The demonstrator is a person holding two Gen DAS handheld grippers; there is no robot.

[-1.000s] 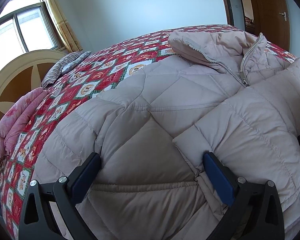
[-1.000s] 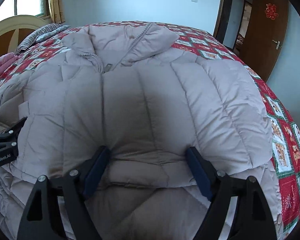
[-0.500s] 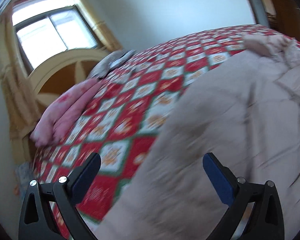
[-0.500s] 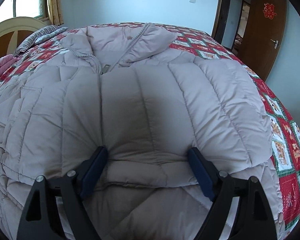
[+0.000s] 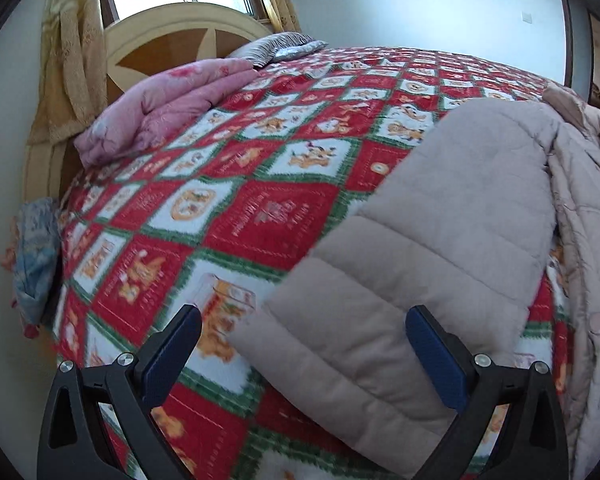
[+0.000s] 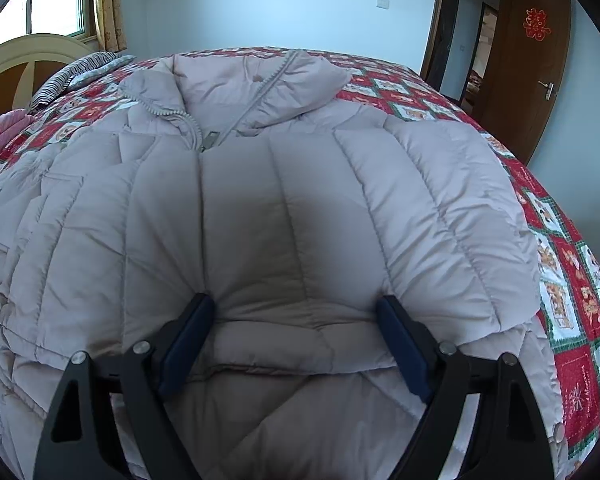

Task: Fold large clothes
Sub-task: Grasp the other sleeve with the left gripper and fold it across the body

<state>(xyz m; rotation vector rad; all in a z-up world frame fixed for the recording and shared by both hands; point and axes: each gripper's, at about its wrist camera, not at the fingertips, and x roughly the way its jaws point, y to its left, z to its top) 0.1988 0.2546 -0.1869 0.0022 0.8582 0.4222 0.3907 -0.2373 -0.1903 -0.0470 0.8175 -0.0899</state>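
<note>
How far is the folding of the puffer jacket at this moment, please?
Early stage. Done: the puffer jacket lies flat on the bed quilt, zipped, one sleeve folded across its front. In hand: the right gripper stands open over that folded part; the left gripper stands open around the other sleeve, which stretches sideways. Left: fold in that sleeve, then the body.

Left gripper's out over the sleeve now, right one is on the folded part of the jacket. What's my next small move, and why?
Probably lower the left gripper and close it on the sleeve near its cuff. Its jaws are open with the cuff end between them, not gripped. The sleeve lies spread out on the quilt, still unfolded, while the right gripper rests open on the jacket.
</note>
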